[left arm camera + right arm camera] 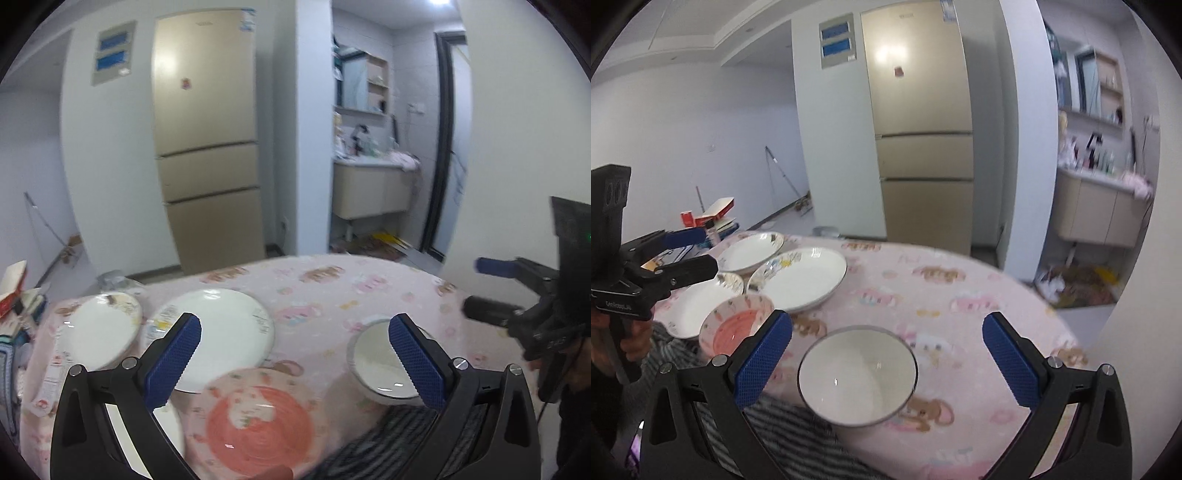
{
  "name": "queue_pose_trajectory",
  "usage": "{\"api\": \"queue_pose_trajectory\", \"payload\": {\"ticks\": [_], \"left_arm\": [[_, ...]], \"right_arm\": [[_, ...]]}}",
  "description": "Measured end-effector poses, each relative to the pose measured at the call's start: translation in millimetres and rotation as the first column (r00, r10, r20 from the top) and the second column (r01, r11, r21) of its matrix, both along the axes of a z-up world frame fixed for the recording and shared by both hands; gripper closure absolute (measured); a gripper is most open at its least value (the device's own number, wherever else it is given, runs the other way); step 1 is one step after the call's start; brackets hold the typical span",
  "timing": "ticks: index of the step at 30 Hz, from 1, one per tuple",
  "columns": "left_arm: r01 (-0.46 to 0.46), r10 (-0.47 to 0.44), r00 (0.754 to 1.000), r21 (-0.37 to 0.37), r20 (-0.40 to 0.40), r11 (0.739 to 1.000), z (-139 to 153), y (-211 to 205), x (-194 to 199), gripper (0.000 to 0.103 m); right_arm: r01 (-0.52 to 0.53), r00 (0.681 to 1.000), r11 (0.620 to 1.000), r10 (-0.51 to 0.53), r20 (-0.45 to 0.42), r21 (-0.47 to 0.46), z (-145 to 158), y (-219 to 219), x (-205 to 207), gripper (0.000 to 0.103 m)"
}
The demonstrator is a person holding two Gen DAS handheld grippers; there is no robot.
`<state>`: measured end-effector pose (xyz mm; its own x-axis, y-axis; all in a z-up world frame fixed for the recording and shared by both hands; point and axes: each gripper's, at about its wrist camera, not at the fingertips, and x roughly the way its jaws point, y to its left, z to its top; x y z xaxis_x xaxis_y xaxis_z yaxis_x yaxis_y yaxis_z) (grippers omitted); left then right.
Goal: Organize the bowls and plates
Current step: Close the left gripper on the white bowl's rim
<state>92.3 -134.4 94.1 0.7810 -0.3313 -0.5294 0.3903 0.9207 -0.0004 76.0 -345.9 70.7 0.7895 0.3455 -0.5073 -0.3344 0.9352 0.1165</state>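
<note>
A white bowl [857,373] sits on the pink tablecloth just below and between the open fingers of my right gripper [888,325]. A pink carrot-patterned bowl [258,421] lies under my open left gripper [295,350], which holds nothing. Beyond it lies a large white plate [221,332], with a second plate [99,328] at the far left. A third plate [690,306] lies beside the pink bowl [735,325]. The white bowl [384,362] shows by the left gripper's right finger. The right gripper [480,288] hovers open at the right edge.
The round table [960,295] with its pink cartoon cloth has bare room on its far and right side. Red and white boxes [709,218] are stacked past its left edge. Grey striped fabric [790,435] lies at the near edge. A gold fridge [207,129] stands behind.
</note>
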Motion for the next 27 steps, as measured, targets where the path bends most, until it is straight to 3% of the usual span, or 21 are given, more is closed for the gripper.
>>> {"api": "queue_pose_trajectory", "payload": {"ticks": [4, 9, 12, 14, 16, 20, 24, 27], "left_arm": [[0.055, -0.056, 0.993, -0.012, -0.108, 0.998, -10, -26, 12, 0.0], [0.105, -0.121, 0.953, -0.07, -0.277, 0.992, -35, -55, 36, 0.003], [0.073, -0.101, 0.928, -0.091, -0.36, 0.993, -52, -61, 46, 0.025], [0.046, -0.085, 0.908, -0.102, -0.409, 0.994, -62, -61, 52, 0.037], [0.017, -0.065, 0.889, -0.111, -0.452, 0.994, -72, -61, 57, 0.046], [-0.009, -0.03, 0.879, -0.08, -0.476, 0.997, -86, -63, 60, 0.056], [-0.026, 0.02, 0.897, -0.007, -0.442, 1.0, -93, -72, 61, 0.057], [-0.031, 0.029, 0.887, 0.004, -0.461, 1.0, -98, -76, 65, 0.058]], "right_arm": [[0.016, 0.998, 0.999, -0.014, -0.06, 0.047, -14, -18, 4, 0.0], [0.029, 0.99, 0.99, -0.009, -0.14, 0.142, -32, -37, 11, 0.01], [0.026, 0.982, 0.991, -0.001, -0.189, 0.133, -51, -34, 18, 0.034], [0.045, 0.978, 0.988, -0.013, -0.207, 0.148, -63, -33, 22, 0.061], [0.051, 0.974, 0.981, -0.007, -0.228, 0.189, -74, -31, 26, 0.069], [0.05, 0.968, 0.973, 0.007, -0.249, 0.224, -86, -29, 32, 0.07], [0.037, 0.966, 0.973, 0.024, -0.259, 0.228, -88, -25, 35, 0.074], [0.035, 0.962, 0.979, 0.021, -0.271, 0.199, -93, -21, 38, 0.074]]}}
